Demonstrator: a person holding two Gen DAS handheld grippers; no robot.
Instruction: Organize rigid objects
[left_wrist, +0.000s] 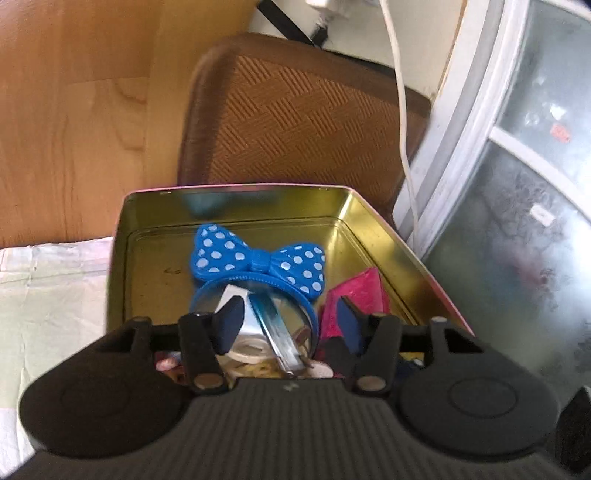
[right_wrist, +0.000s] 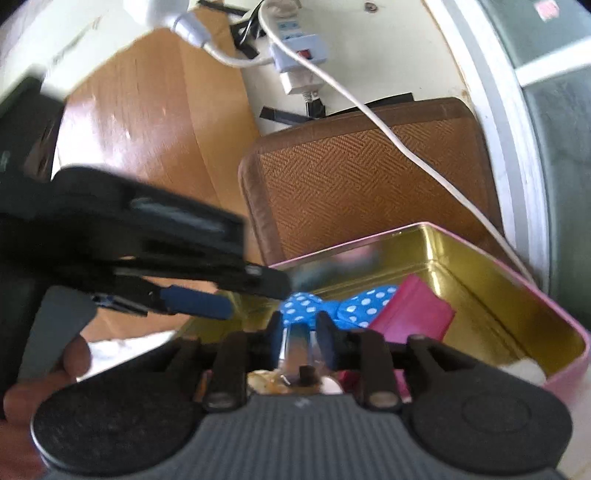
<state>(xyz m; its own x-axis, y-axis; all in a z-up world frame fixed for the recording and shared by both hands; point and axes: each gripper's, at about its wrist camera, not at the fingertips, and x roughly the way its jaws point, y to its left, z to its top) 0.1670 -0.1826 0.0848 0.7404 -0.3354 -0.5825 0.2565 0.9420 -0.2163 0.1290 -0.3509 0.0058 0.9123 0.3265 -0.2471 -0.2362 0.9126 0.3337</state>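
Left claw (left_wrist: 290, 321) tilts down, jaws apart, over gold tin (left_wrist: 236, 203).

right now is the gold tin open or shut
Open. The gold tin has no lid on it; its shiny inside shows in both views, with the blue polka-dot bow and a pink packet lying in it.
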